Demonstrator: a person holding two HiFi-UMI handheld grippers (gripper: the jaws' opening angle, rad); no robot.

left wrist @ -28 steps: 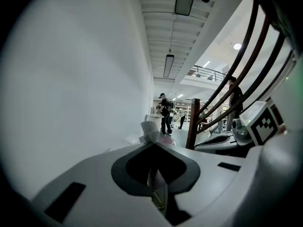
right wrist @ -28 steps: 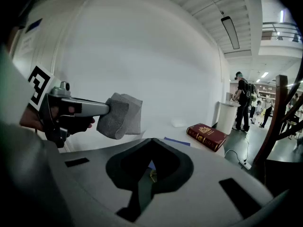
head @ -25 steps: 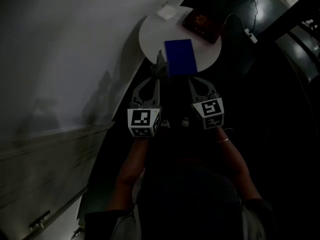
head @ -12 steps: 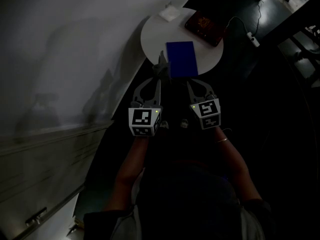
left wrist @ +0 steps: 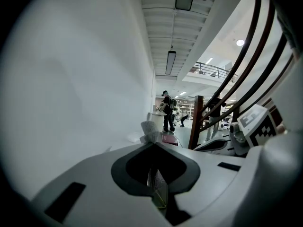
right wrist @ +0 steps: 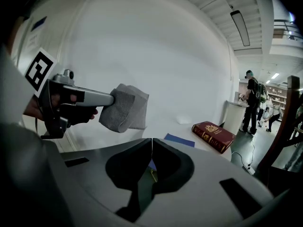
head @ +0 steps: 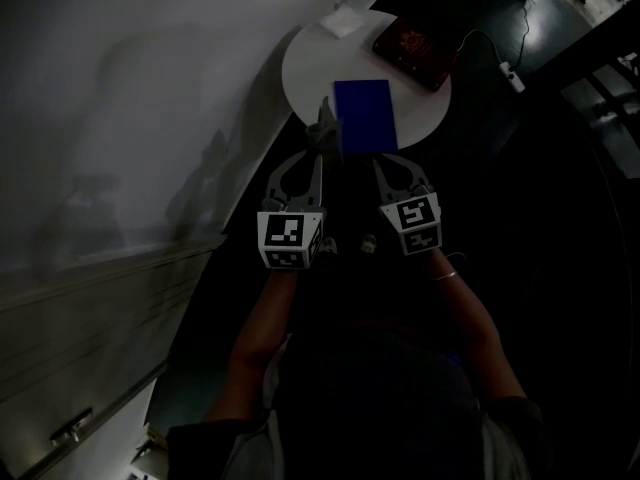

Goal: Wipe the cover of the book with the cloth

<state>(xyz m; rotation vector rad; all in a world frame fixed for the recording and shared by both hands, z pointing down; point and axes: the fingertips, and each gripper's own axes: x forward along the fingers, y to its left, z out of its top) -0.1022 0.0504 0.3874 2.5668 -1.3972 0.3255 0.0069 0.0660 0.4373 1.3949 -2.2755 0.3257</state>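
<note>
A blue book (head: pixel 363 115) lies flat on the near part of a round white table (head: pixel 305 68), also visible as a blue book (right wrist: pixel 180 140) in the right gripper view. My left gripper (head: pixel 319 151) hangs just before the table's near edge, shut on a folded grey cloth (head: pixel 322 130). That cloth (right wrist: pixel 125 108) hangs in the air, clear of the book; a bit of the cloth (left wrist: pixel 151 132) shows past the left gripper (left wrist: pixel 152 143). My right gripper (head: pixel 385 166) is beside it, shut and empty, with its jaws (right wrist: pixel 152 141) closed edge to edge.
A dark red book (head: pixel 415 50) lies at the table's far right, the same red book (right wrist: pixel 213 134) showing in the right gripper view. A white folded piece (head: pixel 343 21) sits at the far edge. A white wall runs left. A power strip (head: pixel 510 74) lies on the floor; people (right wrist: pixel 253 103) stand far off.
Almost nothing differs: the head view has shifted a little, and both grippers stay before the table's near edge with the cloth still held.
</note>
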